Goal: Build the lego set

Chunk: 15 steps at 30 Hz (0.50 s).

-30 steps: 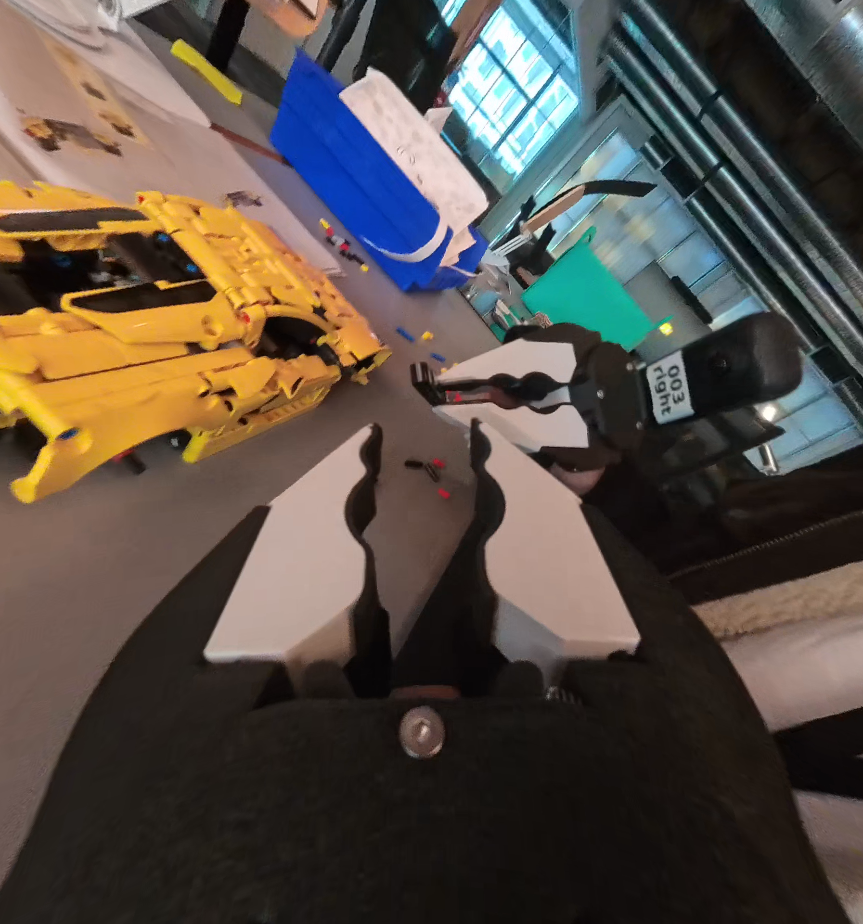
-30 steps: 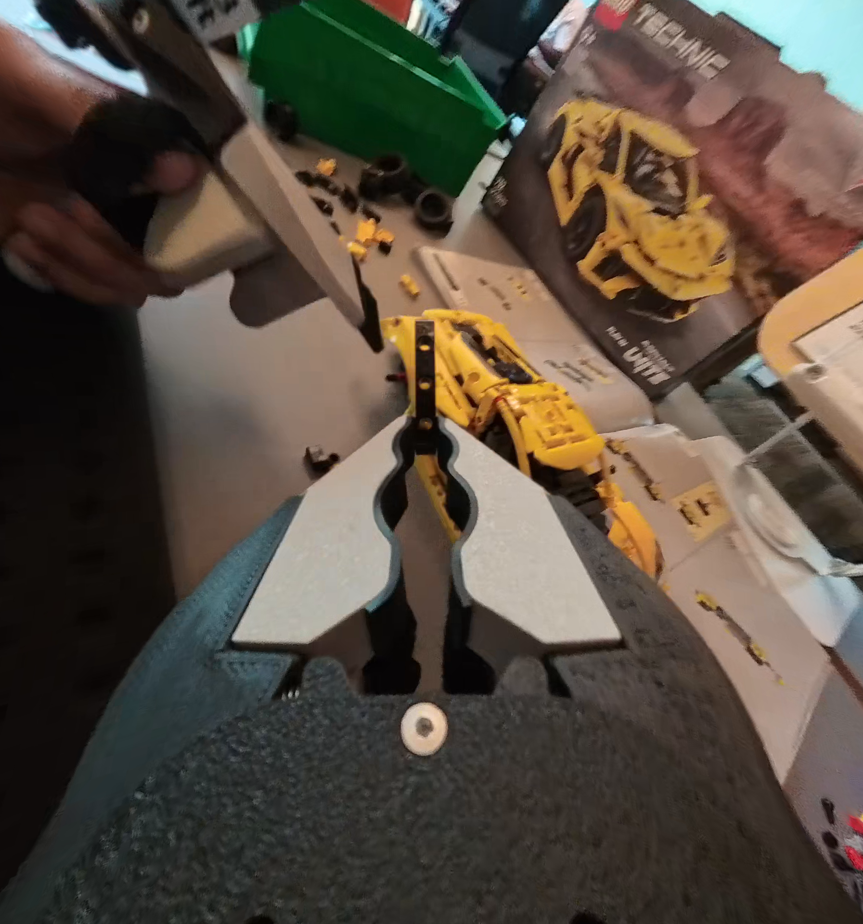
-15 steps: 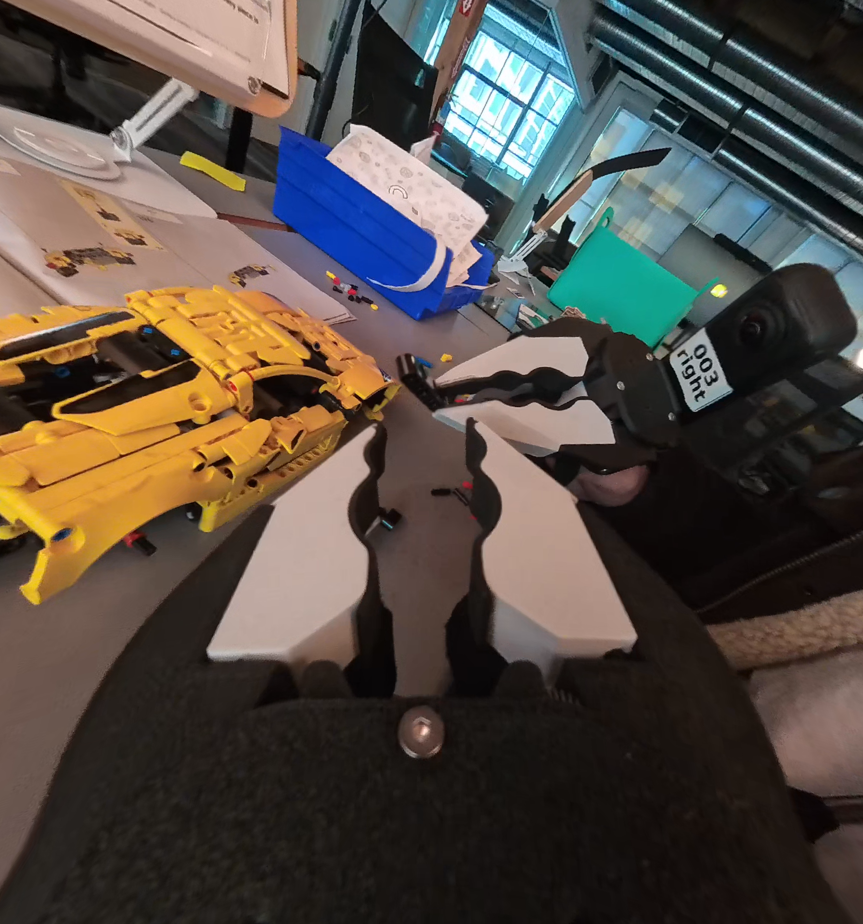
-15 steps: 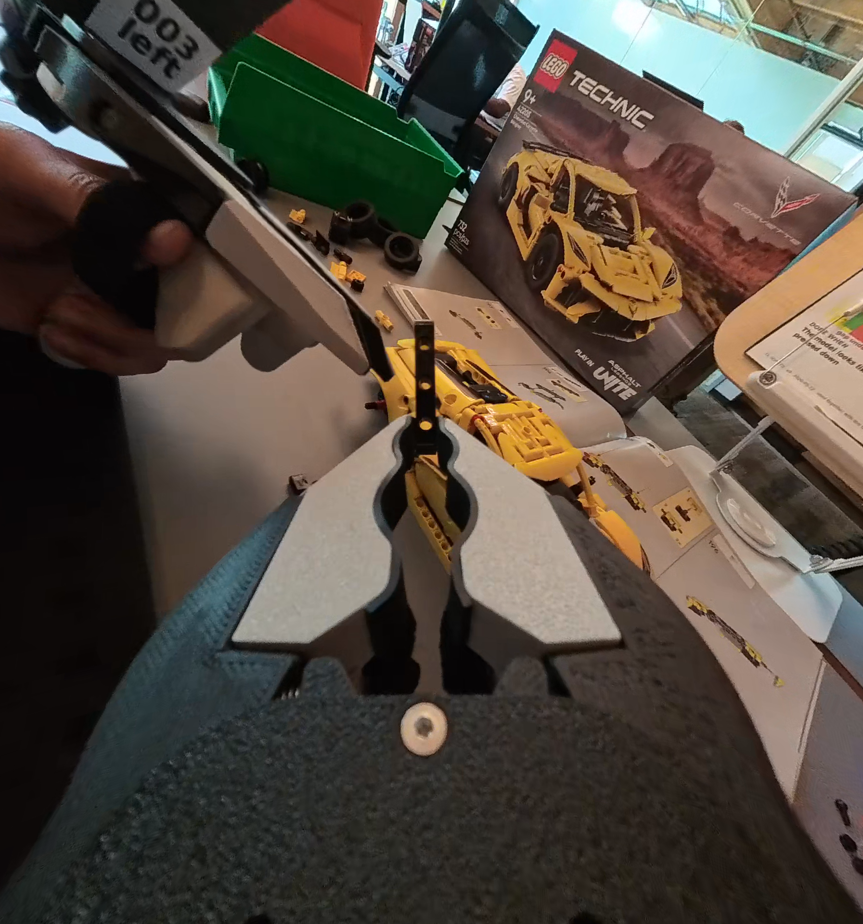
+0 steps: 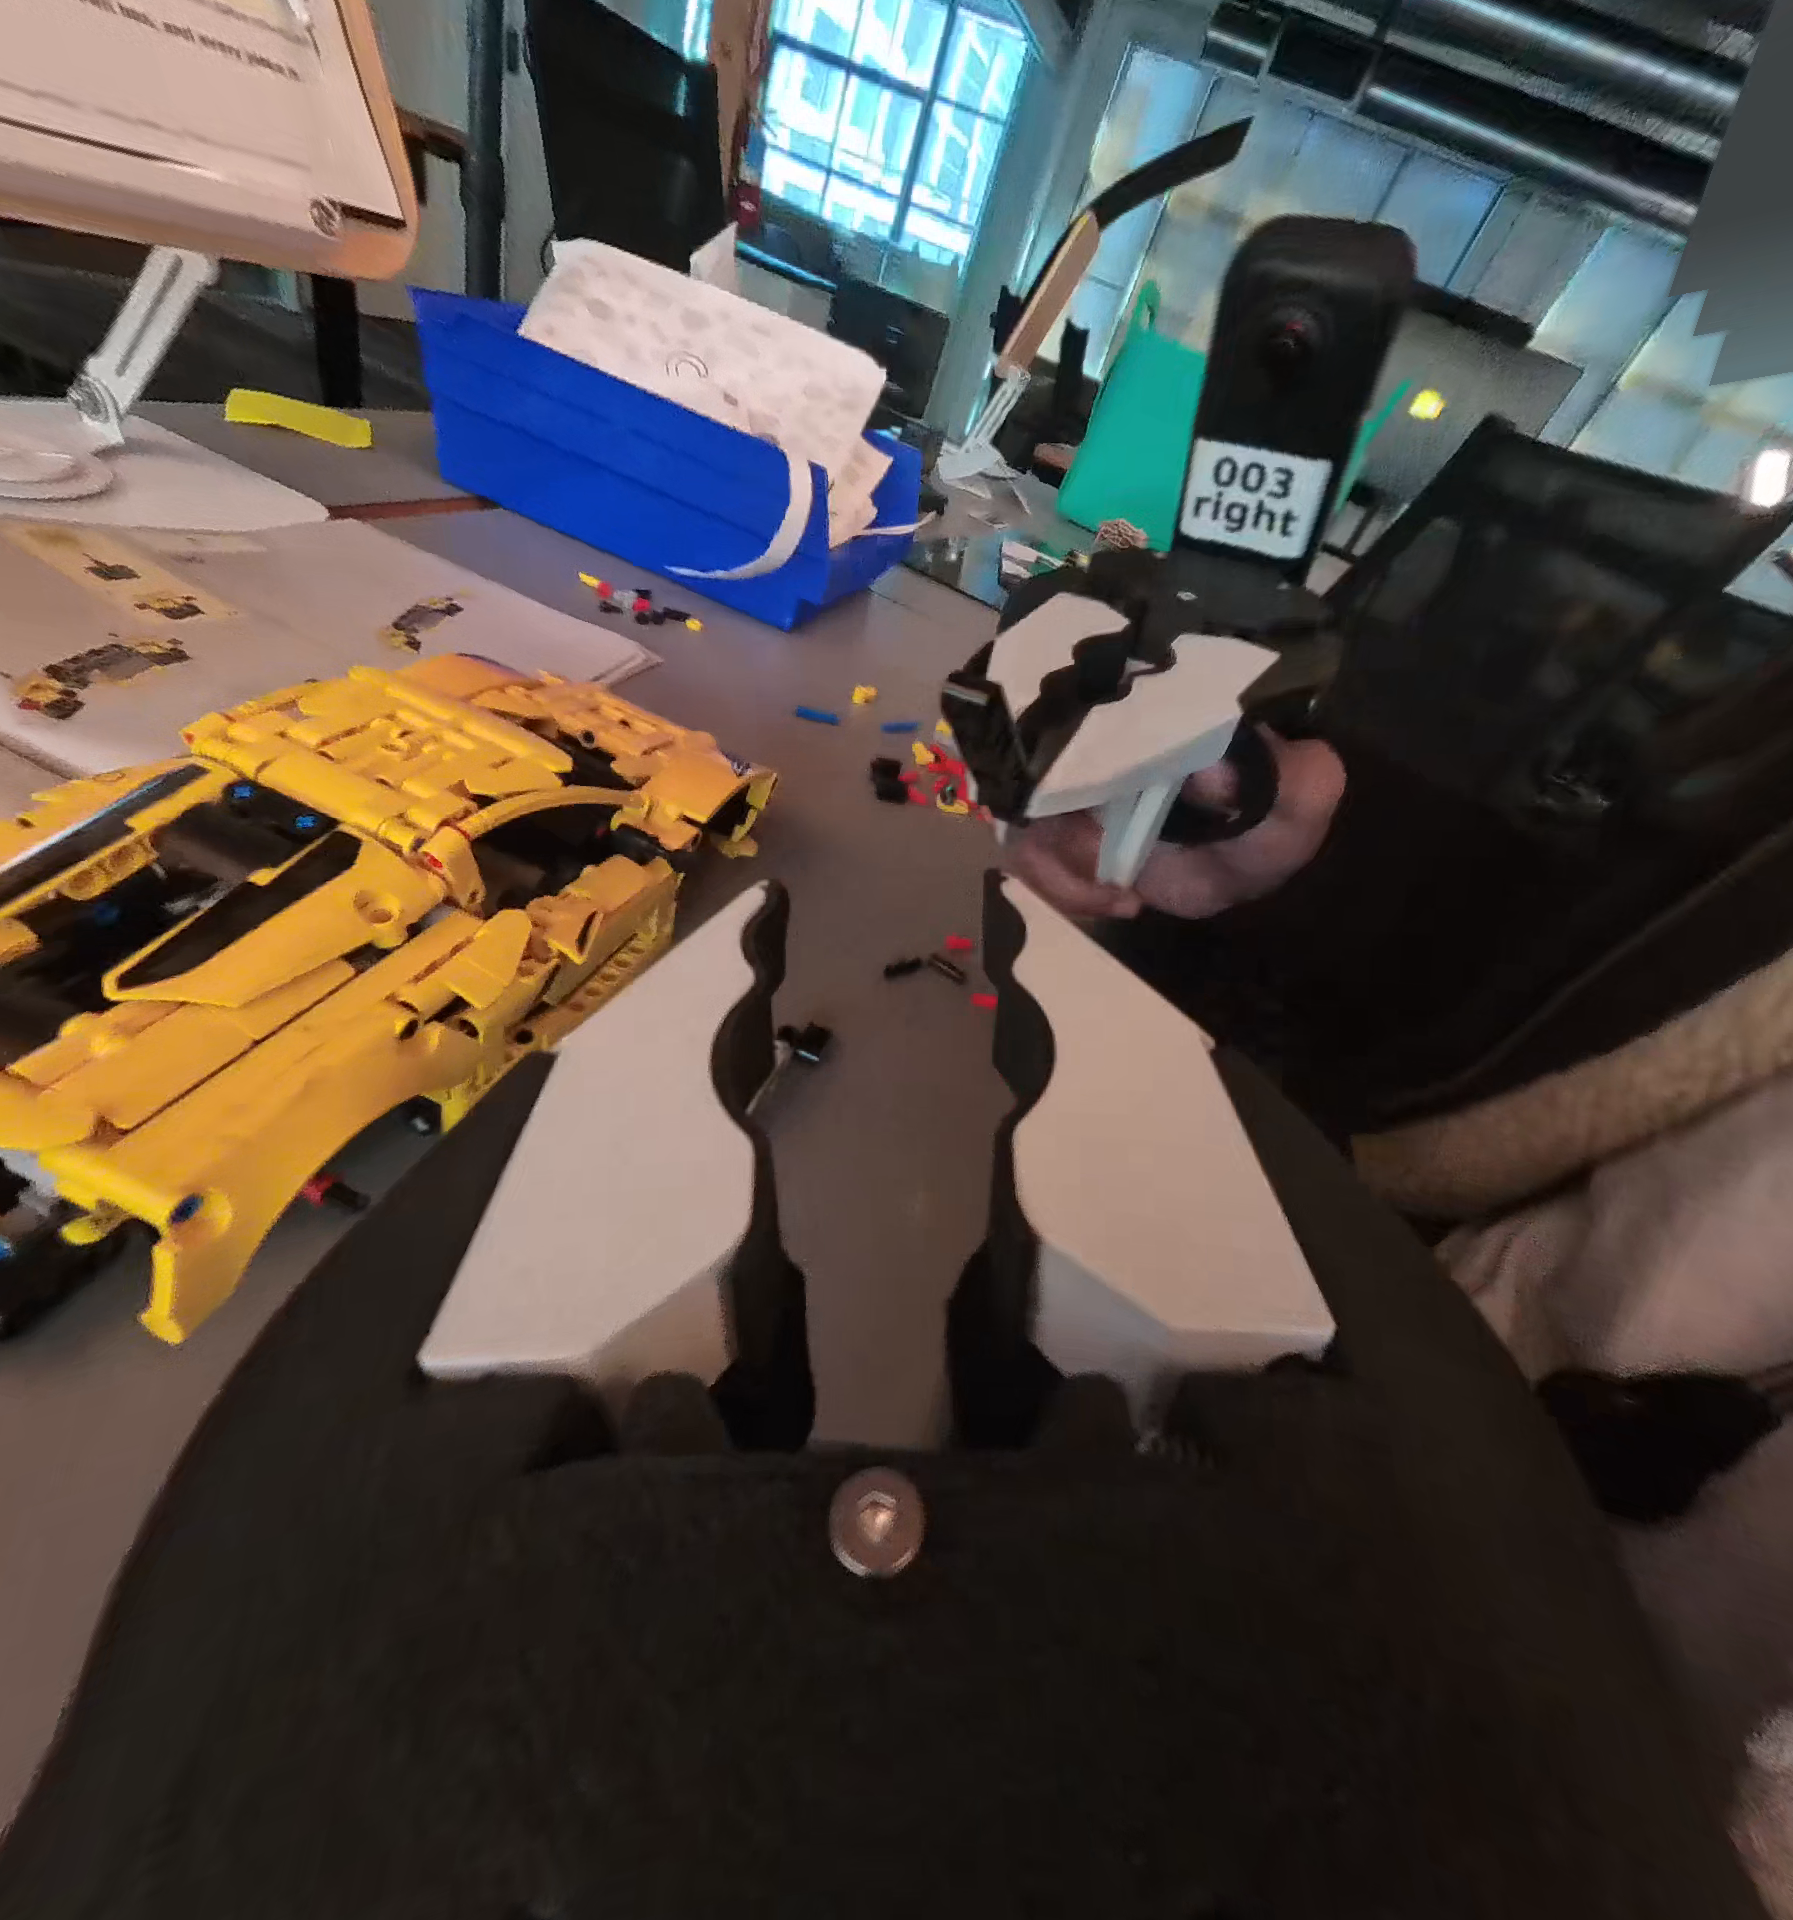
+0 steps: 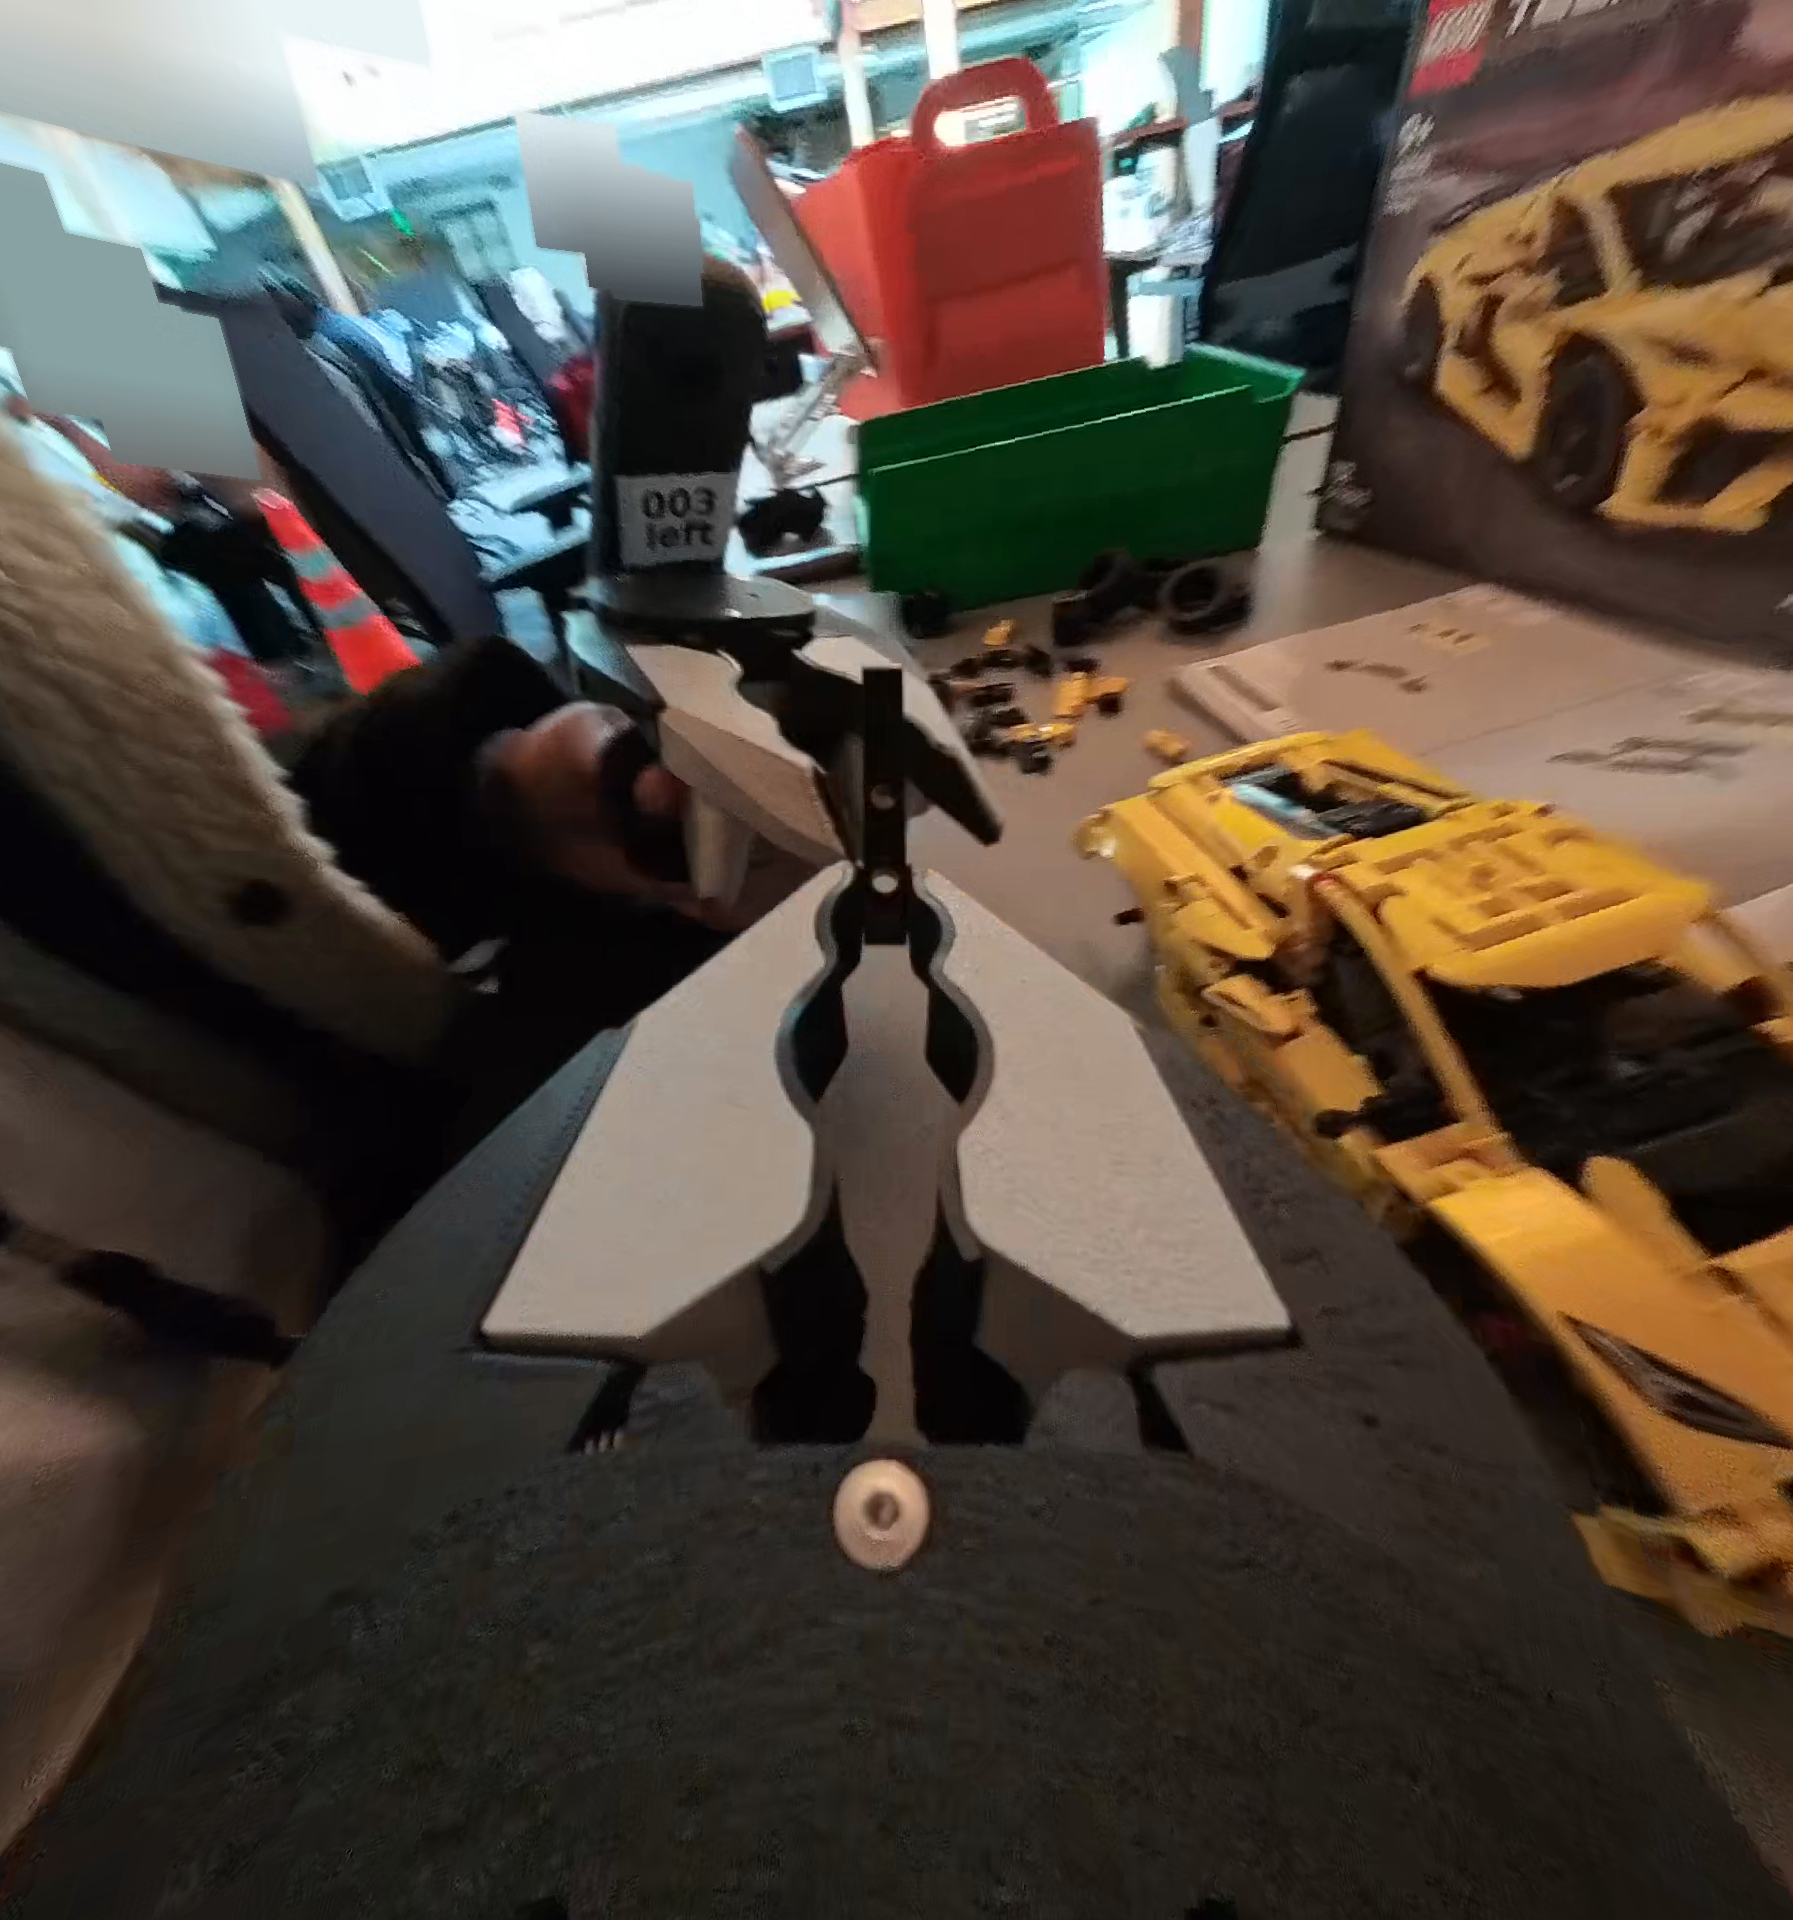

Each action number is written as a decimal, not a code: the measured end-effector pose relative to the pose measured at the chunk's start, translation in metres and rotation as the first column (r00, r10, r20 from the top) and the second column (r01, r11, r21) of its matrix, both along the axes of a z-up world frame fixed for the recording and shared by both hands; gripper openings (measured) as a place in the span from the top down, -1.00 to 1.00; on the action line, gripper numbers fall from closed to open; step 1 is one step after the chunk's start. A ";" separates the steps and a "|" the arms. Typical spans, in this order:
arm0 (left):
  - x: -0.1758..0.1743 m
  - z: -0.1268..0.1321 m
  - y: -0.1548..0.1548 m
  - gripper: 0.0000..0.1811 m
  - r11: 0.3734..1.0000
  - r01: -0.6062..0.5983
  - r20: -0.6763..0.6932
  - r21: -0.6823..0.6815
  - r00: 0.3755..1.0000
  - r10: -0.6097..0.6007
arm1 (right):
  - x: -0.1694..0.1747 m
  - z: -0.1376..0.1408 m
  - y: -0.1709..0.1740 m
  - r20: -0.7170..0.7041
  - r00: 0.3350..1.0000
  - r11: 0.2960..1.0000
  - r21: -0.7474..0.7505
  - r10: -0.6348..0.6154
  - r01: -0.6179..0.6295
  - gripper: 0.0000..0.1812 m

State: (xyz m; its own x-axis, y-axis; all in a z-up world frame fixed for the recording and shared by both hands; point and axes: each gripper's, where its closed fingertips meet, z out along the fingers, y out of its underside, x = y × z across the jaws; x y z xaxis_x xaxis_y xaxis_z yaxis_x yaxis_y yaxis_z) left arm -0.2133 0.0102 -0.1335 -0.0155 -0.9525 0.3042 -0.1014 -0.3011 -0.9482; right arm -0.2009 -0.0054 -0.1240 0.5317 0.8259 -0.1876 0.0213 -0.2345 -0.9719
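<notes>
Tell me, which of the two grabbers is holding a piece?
The right gripper. It pinches a thin black Lego beam at its tips; the left gripper is open and empty.

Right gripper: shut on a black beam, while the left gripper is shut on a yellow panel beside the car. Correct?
Not quite. The right gripper is shut on the black beam, but the left wrist view shows the left gripper open and empty beside the car.

Yellow car (image 5: 331, 925) with black panels; blue bin (image 5: 643, 488), green bin (image 6: 1068, 468) (both plain); grey tabletop (image 5: 850, 862).
</notes>
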 end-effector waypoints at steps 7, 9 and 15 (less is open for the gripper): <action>-0.001 0.005 0.002 0.59 0.996 -0.044 0.036 0.072 0.998 0.041 | 0.006 -0.005 -0.003 0.051 0.999 0.999 0.028 0.017 -0.018 0.93; -0.001 0.008 -0.001 0.58 0.999 -0.025 0.055 0.047 0.998 0.023 | 0.001 -0.008 -0.006 0.065 0.997 0.999 0.012 0.049 -0.050 0.93; 0.002 0.013 -0.020 0.59 0.996 0.080 0.079 0.027 0.994 -0.081 | -0.003 -0.012 -0.012 0.063 0.993 0.995 -0.032 0.095 -0.093 0.93</action>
